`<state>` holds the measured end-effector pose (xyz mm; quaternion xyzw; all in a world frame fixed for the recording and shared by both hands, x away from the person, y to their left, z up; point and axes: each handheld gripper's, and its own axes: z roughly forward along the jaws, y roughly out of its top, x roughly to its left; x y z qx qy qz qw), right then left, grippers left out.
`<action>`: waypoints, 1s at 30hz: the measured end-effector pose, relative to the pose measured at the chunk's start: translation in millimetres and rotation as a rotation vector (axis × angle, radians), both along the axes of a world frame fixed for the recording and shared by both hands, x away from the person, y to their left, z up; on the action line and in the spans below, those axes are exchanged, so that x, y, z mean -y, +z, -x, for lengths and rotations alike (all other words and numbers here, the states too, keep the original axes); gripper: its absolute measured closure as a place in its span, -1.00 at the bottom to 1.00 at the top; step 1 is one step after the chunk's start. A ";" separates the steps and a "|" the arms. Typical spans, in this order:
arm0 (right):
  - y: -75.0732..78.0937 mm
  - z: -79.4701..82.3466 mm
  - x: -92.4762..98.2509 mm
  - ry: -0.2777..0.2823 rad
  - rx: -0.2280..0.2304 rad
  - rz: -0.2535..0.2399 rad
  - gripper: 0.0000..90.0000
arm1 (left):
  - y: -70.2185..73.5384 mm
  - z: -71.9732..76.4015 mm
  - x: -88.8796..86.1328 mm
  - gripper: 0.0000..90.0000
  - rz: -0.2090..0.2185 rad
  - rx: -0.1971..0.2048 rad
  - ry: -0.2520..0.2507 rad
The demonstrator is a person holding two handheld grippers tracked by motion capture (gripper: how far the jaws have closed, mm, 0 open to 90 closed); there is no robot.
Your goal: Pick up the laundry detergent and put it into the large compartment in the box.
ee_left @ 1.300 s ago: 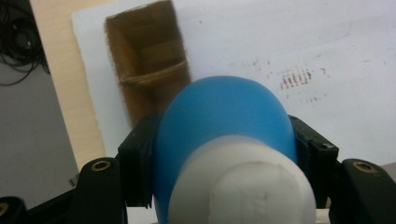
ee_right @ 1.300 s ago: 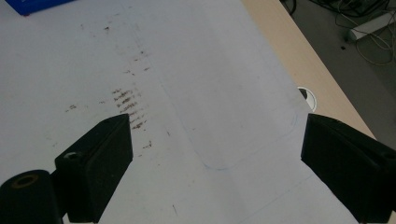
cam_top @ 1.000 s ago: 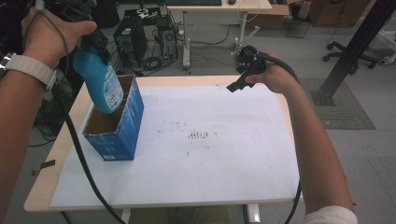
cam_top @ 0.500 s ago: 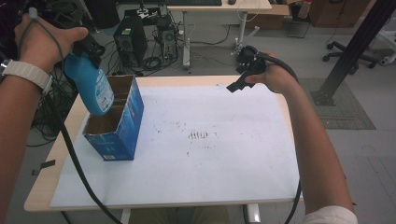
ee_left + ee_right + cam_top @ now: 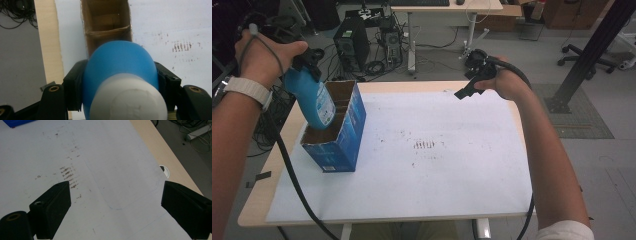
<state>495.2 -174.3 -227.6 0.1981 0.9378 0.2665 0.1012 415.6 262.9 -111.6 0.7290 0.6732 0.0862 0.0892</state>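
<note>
A blue plastic bottle (image 5: 312, 97) with a white cap (image 5: 128, 98) is tilted, bottom end down, into the open top of a blue cardboard box (image 5: 343, 140) at the table's left. My left gripper (image 5: 304, 65) is shut on the bottle's upper part; in the left gripper view both black jaws press the blue bottle (image 5: 120, 62) above the box's brown inside (image 5: 106, 18), which has a cardboard divider. My right gripper (image 5: 464, 92) hangs above the table's far right side, held in a hand. Its jaws stand wide apart with nothing between them, over the white sheet (image 5: 105, 170).
A white paper sheet (image 5: 437, 170) with brown smudges (image 5: 427, 145) covers the wooden table (image 5: 272, 175). A cable port (image 5: 164, 170) sits in the bare wood near the edge. Behind the table are a computer tower (image 5: 349, 45), cables, another desk and a chair base (image 5: 589, 52).
The left hand has lowered the bottle toward and into the box's open top. The right hand and its gripper have stayed where they were.
</note>
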 end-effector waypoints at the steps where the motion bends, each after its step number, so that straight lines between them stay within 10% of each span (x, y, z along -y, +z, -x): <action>1: 0.1 0.2 0.1 -0.002 -0.002 0.001 -0.80 | -2.5 -0.2 -0.2 -0.17 -0.001 -0.001 0.000; 30: -1.8 -1.1 0.9 -0.009 -0.008 0.011 -0.80 | -64.1 -8.8 -5.3 -0.17 -0.005 -0.025 -0.015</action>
